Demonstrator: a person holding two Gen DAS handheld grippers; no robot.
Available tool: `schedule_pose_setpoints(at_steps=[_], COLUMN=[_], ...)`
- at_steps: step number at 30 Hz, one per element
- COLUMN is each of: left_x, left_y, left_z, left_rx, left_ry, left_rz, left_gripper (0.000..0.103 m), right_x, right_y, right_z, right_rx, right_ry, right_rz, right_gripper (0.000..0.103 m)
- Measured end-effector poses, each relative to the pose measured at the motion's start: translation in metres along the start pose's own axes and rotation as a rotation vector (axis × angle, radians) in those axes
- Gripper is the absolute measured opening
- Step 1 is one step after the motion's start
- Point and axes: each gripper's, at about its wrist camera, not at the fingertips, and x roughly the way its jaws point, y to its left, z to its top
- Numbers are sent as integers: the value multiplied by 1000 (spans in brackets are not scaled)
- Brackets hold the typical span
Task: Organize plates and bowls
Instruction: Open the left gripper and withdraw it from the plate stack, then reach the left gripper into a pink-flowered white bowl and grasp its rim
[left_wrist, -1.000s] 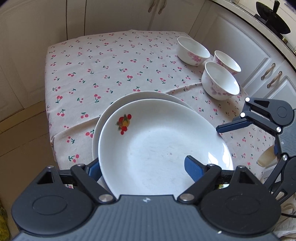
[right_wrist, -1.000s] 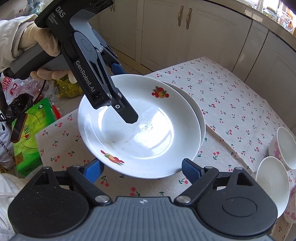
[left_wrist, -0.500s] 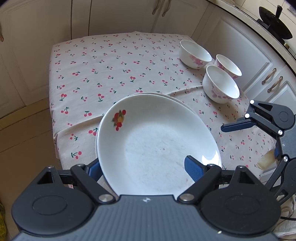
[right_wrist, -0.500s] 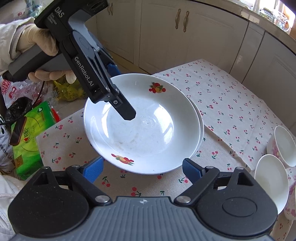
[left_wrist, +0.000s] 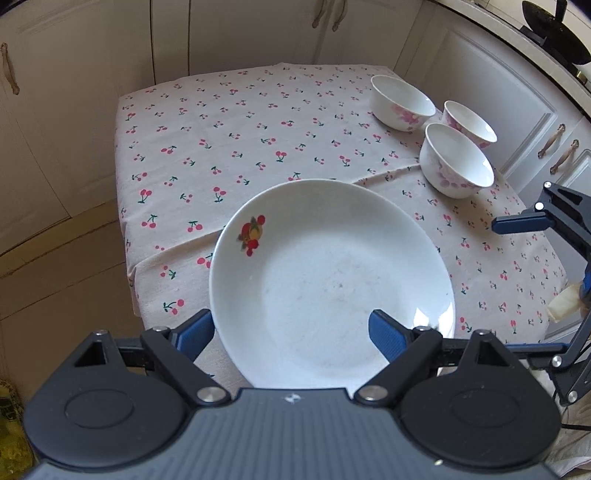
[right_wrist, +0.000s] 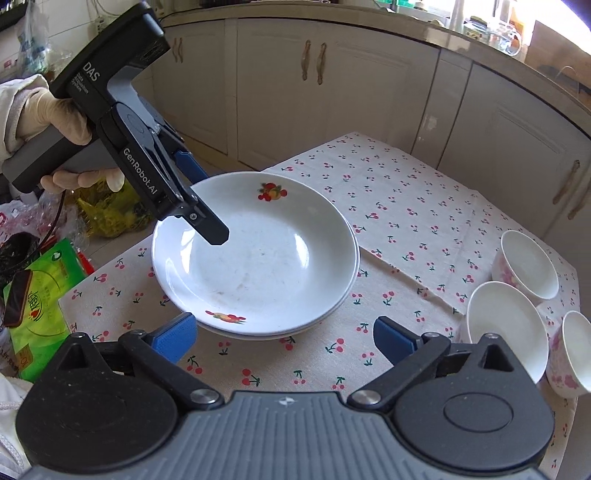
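Right gripper (right_wrist: 284, 334) jaws just opened wide, empty, lower centre, left gripper (right_wrist: 205, 206) clamping round white fruit-printed plate (right_wrist: 258, 258) rim, upper left, stacked on second plate (right_wrist: 349, 288)

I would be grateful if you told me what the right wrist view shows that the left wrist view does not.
Only the right wrist view shows the gloved hand holding the left tool, a second plate's rim under the top plate, and a green packet beside the table.

Only the left wrist view shows the stove pan and the right tool from outside.

Both show the top plate, three bowls and the cherry tablecloth.
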Motion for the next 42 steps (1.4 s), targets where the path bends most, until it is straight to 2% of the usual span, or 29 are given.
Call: schedule_pose_setpoints(at_steps=[4,8,12,17,23,25,29,33,42], left_x=[-2,-11,-19,-26,-28,-24,-10,4,41], left_y=[-3,-16,-34,-61,-88,-97,-116,-130,-163], left_z=[-3,-6,-9,-8,-4,1,15,34,85], left_rx=[28,88,138,190,141,137,158,171,243], left_ry=[-29,-108,-176,-270,-359,-360,-330,-301,-246], left_rz=[9,26,25,32,-14,-36,-26,-57,-61], left_gripper=[90,90,93,94,96,96,96,95,95], right_x=[-1,-3,-8,-16,-25,-26,-25,-21,-2], right_y=[-1,-3,-6,-15,-30,-37,-57,-74,-101], right_z=[-5,-10,-17,-25,-42,-47,-58,-68,-82], right_rx=[30,59,73,134,178,189,249,286,304], right_ry=[-11,-32,-64,-110,-166,-173,-183,-183,-173], right_rz=[-25,-78,-179,-258,-389,-426,-468,-472,-461], right_gripper=[103,103,103,103,103,103,103,103,103])
